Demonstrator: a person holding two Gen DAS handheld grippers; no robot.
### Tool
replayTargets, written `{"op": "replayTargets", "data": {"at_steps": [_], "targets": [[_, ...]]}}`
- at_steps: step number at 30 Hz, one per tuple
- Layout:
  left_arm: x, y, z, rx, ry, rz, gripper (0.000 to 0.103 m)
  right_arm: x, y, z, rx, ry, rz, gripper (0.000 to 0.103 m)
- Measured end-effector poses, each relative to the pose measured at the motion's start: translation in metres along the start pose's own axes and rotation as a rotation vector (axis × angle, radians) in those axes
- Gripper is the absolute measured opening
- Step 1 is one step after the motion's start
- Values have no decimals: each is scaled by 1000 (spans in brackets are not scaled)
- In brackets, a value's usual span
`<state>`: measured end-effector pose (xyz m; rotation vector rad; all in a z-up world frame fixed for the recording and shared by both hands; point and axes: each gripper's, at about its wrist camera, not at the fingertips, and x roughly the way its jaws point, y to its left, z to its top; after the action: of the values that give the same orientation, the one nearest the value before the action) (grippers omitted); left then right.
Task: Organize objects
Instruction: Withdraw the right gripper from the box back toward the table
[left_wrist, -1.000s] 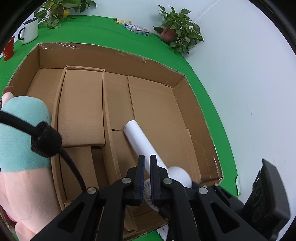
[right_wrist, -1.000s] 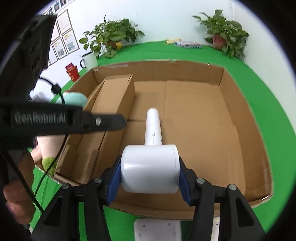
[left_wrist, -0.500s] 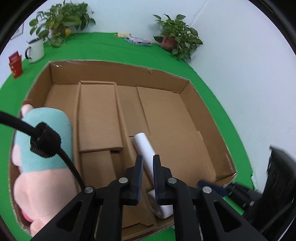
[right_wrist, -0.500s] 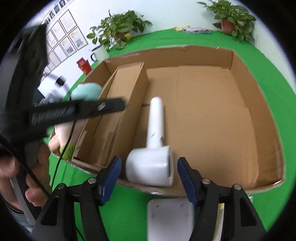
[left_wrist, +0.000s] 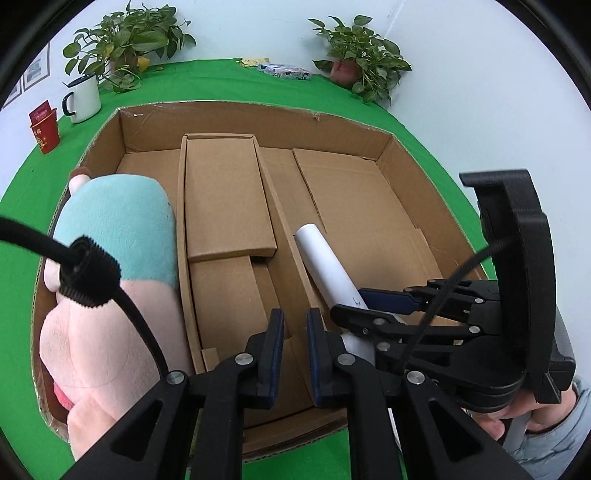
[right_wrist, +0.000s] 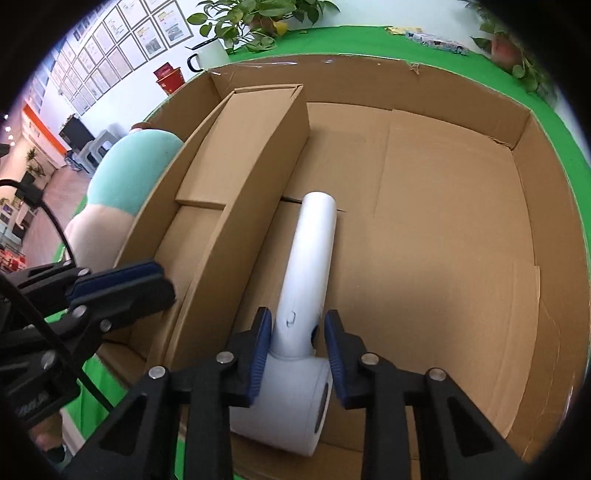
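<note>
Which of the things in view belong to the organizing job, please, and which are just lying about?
Belonging to the job:
- white plastic hair dryer, right gripper closing around its handle
- large open brown cardboard box
- pink and teal plush toy
- left gripper

Just lying about:
- white enamel mug
- red paper cup
- two potted plants

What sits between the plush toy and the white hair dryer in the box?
A long cardboard insert, walling off the plush toy from the white hair dryer inside the cardboard box. Both wrist views show it.
</note>
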<state>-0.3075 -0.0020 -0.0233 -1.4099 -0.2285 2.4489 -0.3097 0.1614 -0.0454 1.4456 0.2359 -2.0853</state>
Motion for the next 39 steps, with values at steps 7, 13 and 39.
{"op": "replayTargets", "data": {"at_steps": [7, 13, 39], "targets": [[-4, 7, -2, -18, 6, 7, 13, 1, -12, -4, 243, -45, 48, 25], [-5, 6, -5, -13, 20, 19, 13, 1, 4, -12, 284, -40, 26, 25], [-102, -68, -96, 86, -520, 432, 98, -113, 36, -125, 134, -586, -331, 81]]}}
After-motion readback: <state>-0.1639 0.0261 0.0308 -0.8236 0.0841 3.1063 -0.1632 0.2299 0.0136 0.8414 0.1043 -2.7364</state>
